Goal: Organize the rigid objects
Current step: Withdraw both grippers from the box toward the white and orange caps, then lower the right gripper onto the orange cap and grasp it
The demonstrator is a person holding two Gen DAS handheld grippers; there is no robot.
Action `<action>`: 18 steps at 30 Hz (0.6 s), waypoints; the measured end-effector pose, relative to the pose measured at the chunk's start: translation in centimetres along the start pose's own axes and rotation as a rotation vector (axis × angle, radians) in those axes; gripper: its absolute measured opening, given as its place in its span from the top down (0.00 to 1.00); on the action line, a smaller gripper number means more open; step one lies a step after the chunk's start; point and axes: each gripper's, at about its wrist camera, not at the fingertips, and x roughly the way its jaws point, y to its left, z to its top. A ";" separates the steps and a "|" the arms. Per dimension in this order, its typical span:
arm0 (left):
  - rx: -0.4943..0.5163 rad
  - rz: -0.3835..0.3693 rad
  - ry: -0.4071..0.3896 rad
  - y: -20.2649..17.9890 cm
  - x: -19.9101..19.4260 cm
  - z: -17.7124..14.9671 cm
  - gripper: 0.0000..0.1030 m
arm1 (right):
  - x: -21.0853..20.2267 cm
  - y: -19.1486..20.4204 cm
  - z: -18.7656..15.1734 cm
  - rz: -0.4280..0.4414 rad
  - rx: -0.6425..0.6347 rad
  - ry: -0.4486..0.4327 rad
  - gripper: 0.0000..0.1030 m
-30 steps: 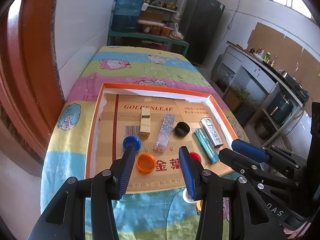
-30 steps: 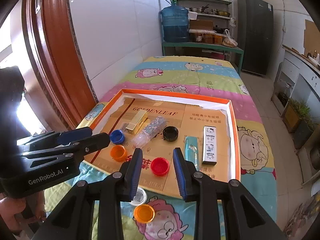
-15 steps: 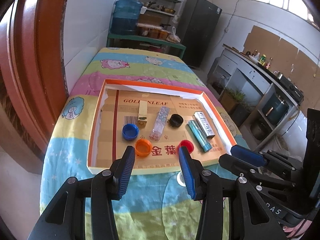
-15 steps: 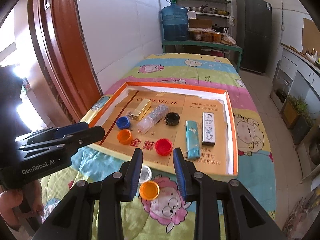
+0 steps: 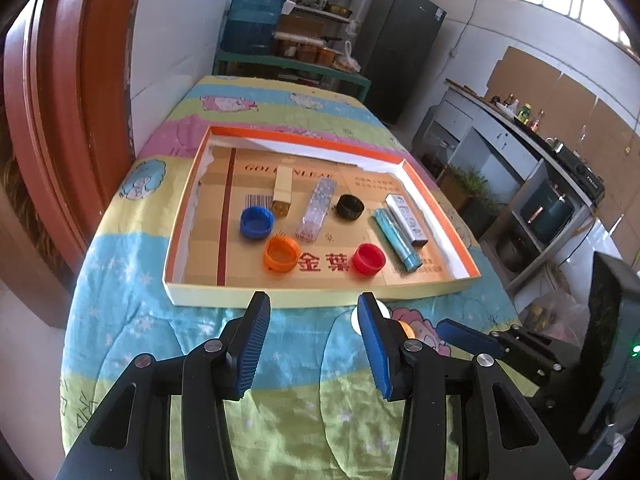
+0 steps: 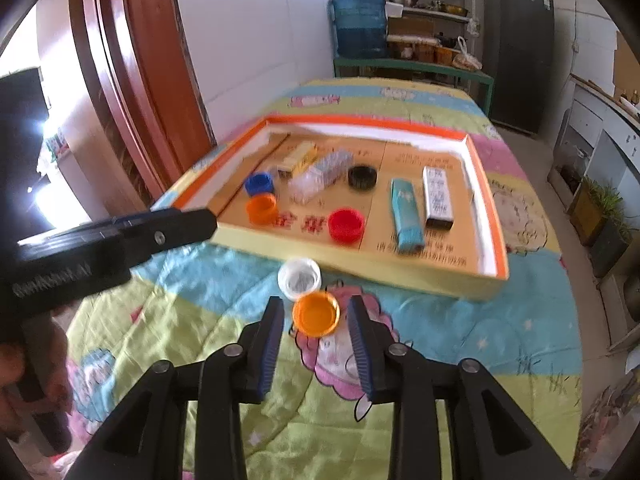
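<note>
Left gripper (image 5: pixel 312 312): fingers were spread wide with nothing between them, hovering over the blanket just short of the tray's near wall.

Right gripper (image 6: pixel 316 316): fingers spread too, parked on either side of the loose orange cap (image 6: pixel 316 314). Couldn't tell if the pads actually touched it, looked like a sliver of gap on each side.

Loose caps: that orange cap sat open side up on the blanket (image 6: pixel 192 320), outside the tray. A clear white cap (image 6: pixel 299 278) was right behind it, touching or nearly so, between it and the tray wall.

Tray (image 5: pixel 280 302): shallow cardboard box lid with an orange rim, lying flat on the blanket.

Inside, left part: blue cap (image 5: pixel 257 222), second orange cap (image 5: pixel 281 255) just in front of it, and a gold box (image 5: pixel 283 192) lying lengthwise behind them.

Inside, middle: clear plastic case (image 5: pixel 317 210), black cap (image 5: pixel 350 207) to its right, red cap (image 5: pixel 369 259) nearer the front wall.

Inside, right part: teal tube-ish box (image 5: pixel 397 239) and a white printed box (image 5: pixel 406 220) side by side, pretty much touching.

Right wrist view: kinda motion-blurred, so the print on stuff wasn't readable.
</note>
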 end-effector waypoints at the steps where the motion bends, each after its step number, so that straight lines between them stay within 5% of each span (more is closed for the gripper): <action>1: -0.001 0.001 0.002 0.0 0.1 -0.1 0.54 | 0.4 0.0 -0.3 0.001 0.004 0.009 0.60; 18: 0.020 0.008 0.046 0.1 1.8 -1.2 0.54 | 3.0 0.9 -0.7 -0.025 -0.045 0.026 0.60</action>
